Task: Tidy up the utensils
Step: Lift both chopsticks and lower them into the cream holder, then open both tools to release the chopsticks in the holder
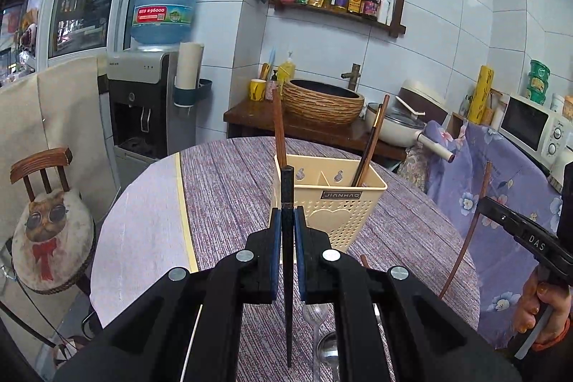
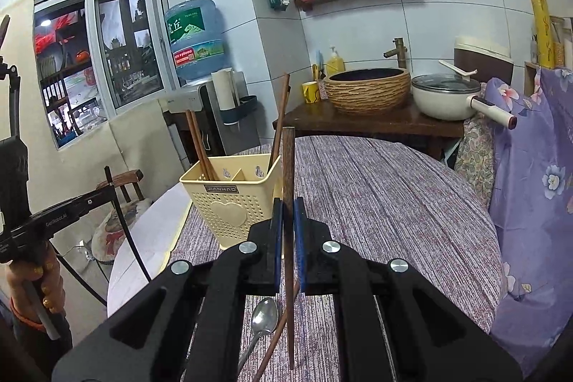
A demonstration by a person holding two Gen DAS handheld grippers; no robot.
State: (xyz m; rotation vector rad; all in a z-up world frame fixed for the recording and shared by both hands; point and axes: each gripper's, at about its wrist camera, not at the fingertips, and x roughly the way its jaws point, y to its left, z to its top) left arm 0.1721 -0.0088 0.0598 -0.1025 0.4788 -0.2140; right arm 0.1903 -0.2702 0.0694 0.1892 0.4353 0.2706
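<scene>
Left wrist view: left gripper clamped narrow on a dark chopstick, blue pads tight against both its sides, stick upright, top end just in front of the near rim of the cream utensil holder. Holder standing on the round table under a purple-grey striped cloth; brown chopsticks rising from its left compartment, another chopstick leaning out of the right one. Clear plastic spoon and a metal spoon lying on the cloth below the pads. At far right, right gripper pinching a brown chopstick. Right wrist view: right gripper closed to a slim gap on the brown chopstick, held upright just right of the holder. Paired chopsticks in the holder's left compartment, single one in the right. Metal spoon and a loose brown chopstick flat on the cloth beneath. Left gripper at the left edge, gripping the dark chopstick.
</scene>
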